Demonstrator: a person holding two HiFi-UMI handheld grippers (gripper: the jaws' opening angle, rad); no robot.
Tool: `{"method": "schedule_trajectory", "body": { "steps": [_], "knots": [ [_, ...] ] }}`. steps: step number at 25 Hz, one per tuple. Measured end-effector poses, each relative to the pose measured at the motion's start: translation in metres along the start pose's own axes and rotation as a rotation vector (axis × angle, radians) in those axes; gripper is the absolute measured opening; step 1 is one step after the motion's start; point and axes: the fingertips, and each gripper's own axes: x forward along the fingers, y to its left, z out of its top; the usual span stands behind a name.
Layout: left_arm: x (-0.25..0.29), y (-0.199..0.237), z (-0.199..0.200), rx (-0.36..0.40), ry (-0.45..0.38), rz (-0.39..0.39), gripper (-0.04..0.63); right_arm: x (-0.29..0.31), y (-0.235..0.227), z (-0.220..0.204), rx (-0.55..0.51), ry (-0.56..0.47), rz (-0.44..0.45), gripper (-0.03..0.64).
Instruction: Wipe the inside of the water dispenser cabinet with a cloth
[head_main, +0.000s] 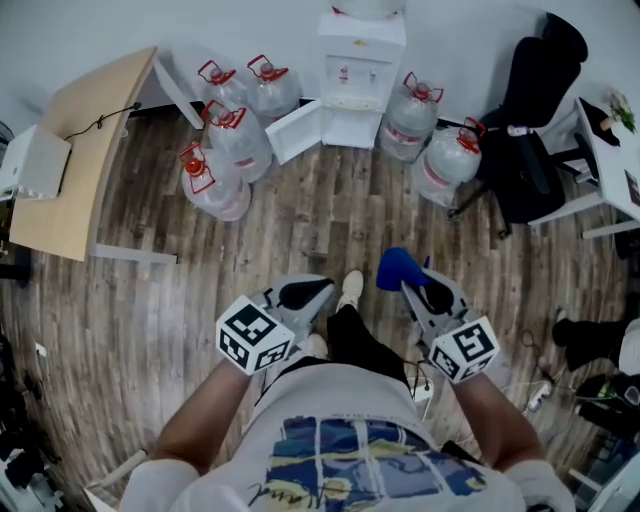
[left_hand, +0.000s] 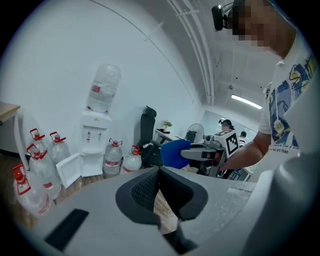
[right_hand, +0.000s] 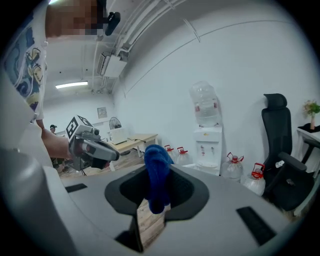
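Observation:
The white water dispenser (head_main: 360, 75) stands against the far wall, its lower cabinet door (head_main: 295, 131) swung open to the left; it also shows small in the left gripper view (left_hand: 95, 145) and the right gripper view (right_hand: 207, 150). My right gripper (head_main: 408, 275) is shut on a blue cloth (head_main: 398, 267), which bunches between its jaws (right_hand: 157, 180). My left gripper (head_main: 310, 292) is shut with nothing in it. Both hang above the wood floor, well short of the dispenser. The cabinet's inside is too small to make out.
Several large water bottles (head_main: 225, 150) with red caps flank the dispenser on both sides (head_main: 440, 150). A black office chair (head_main: 530, 130) stands at the right, a wooden desk (head_main: 80, 150) at the left. Cables and a power strip (head_main: 535, 400) lie at the lower right.

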Motion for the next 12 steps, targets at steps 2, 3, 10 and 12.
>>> {"method": "schedule_trajectory", "body": {
  "steps": [2,3,10,12],
  "knots": [
    [0.021,0.019,0.016,-0.004,0.016,0.007,0.003,0.021,-0.026,0.010,-0.004,0.001,0.015,0.084],
    [0.032,0.028,0.025,-0.002,0.026,0.008,0.003,0.031,-0.039,0.015,-0.004,0.002,0.022,0.084],
    [0.109,0.077,0.090,0.022,0.041,0.005,0.003,0.092,-0.127,0.046,-0.032,-0.005,0.050,0.084],
    [0.128,0.088,0.101,0.026,0.045,-0.003,0.003,0.106,-0.147,0.048,-0.041,0.006,0.048,0.084]
  ]
}}
